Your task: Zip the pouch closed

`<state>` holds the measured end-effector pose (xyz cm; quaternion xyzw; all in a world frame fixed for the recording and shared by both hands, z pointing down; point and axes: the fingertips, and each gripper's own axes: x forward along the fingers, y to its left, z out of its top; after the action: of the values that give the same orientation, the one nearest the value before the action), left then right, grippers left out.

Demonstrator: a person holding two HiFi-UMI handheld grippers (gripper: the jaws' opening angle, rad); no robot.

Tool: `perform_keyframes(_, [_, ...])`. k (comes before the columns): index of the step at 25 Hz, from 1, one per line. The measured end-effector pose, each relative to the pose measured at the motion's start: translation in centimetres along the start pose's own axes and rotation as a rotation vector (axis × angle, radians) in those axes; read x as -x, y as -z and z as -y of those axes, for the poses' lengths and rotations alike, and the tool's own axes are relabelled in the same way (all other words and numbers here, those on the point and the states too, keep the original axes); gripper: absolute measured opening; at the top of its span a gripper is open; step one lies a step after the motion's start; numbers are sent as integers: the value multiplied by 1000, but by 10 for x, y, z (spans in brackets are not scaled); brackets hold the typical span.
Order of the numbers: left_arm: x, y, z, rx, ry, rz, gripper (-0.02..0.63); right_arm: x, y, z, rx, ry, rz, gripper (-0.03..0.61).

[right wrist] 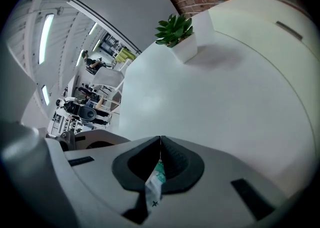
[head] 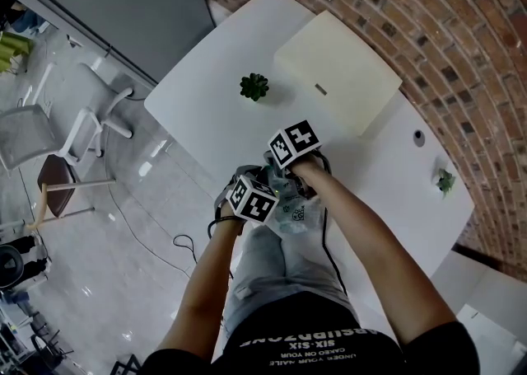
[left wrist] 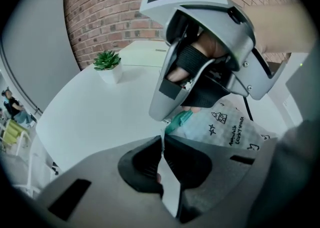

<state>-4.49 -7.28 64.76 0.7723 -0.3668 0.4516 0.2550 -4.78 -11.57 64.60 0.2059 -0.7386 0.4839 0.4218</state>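
The pouch (head: pixel 290 215) is white with small black prints and a teal zip (left wrist: pixel 181 120), and it is held over the near edge of the white table (head: pixel 206 93). My left gripper (left wrist: pixel 162 144) is shut on a thin white strip of the pouch (left wrist: pixel 230 127) beside the zip's end; I cannot tell whether that strip is the pull or the fabric edge. My right gripper (right wrist: pixel 160 148) is shut on the pouch's edge (right wrist: pixel 154 184) with a bit of teal zip showing. In the head view the left gripper (head: pixel 262 192) and right gripper (head: pixel 295 169) sit close together, hiding most of the pouch.
A small potted plant (head: pixel 254 86) and a cream box (head: pixel 338 68) stand further back on the table. A second small plant (head: pixel 445 181) is at the right edge. A brick wall (head: pixel 428 2) lies beyond. Chairs (head: pixel 62 138) stand on the floor to the left.
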Motion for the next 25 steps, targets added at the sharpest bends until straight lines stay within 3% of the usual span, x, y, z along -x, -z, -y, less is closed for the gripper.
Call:
perform_keyframes(12, [-1,0,-1,18,-13,-7,20,3,-1,4,-23,9,11,2])
perform_keyframes(25, [-1,0,-3,66,11,-9,20,10,-2,13,-114,24,42,2])
